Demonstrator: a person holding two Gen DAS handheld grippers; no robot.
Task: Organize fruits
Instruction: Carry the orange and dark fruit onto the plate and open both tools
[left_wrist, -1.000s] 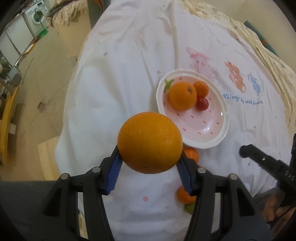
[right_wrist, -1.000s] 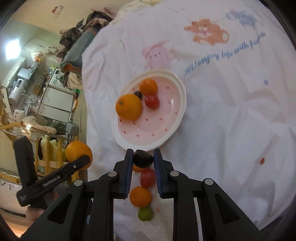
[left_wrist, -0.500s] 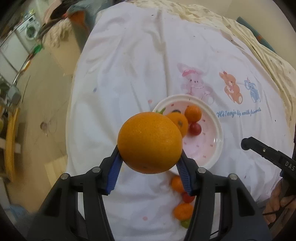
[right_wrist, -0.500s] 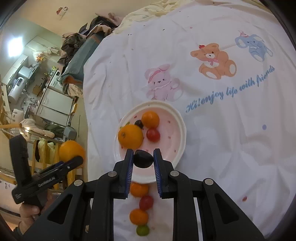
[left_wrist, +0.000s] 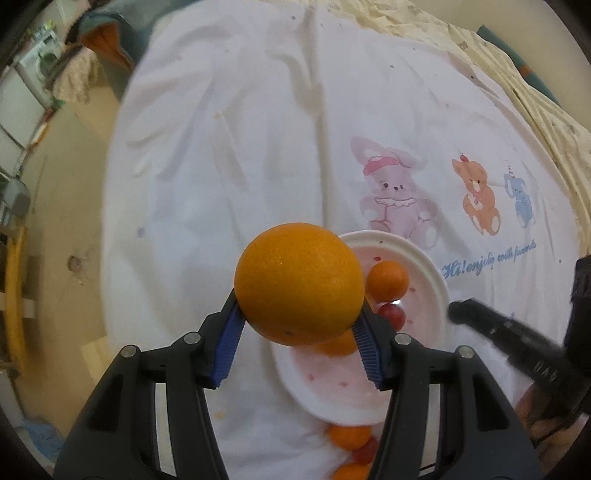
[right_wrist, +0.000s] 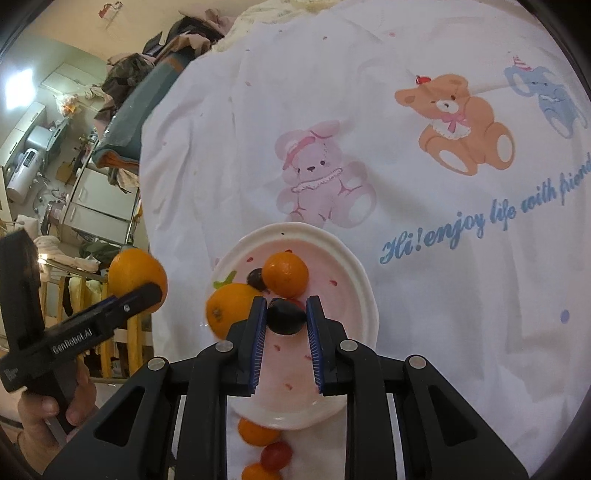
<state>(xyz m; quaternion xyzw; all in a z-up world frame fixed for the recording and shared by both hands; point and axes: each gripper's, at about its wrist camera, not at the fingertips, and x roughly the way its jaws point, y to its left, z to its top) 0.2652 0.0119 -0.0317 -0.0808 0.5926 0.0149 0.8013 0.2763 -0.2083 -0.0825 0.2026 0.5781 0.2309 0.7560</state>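
- The left gripper (left_wrist: 299, 332) was clenched on a large orange (left_wrist: 298, 283), its blue pads (left_wrist: 229, 343) pressed against the fruit's lower flanks, the fruit held in the air above the near-left edge of the pink plate (left_wrist: 432, 280).
- The right gripper (right_wrist: 286, 319) was clamped on a small dark grape (right_wrist: 285, 316), pinched near the tips of its blue-lined fingers (right_wrist: 258, 339) and hanging over the middle of the plate (right_wrist: 364, 295).
- Over the preceding second both tools had carried their fruit up and forward: the plate, which had lain well ahead of each gripper, now sat directly beneath them, and the row of fruit on the cloth had slid back toward the bottom of both views.
- That shift suggested both pieces were in position to be lowered and let go; neither had yet been set down.
- The orange was close to round, so no long axis could be read; a small dark mark, possibly a stem or blossom scar, showed on its underside.
- The grape was slightly oval, its long axis running crosswise from pad to pad.
- On the plate lay a mandarin (right_wrist: 285, 274), a second dark grape (right_wrist: 255, 278) touching it, a bigger orange fruit (right_wrist: 231, 308) at the left rim, and a red cherry tomato (left_wrist: 392, 314).
- Below the plate's near rim, on the white cartoon-print cloth (right_wrist: 424, 206), more small orange and red fruit (right_wrist: 258, 432) waited in a line.
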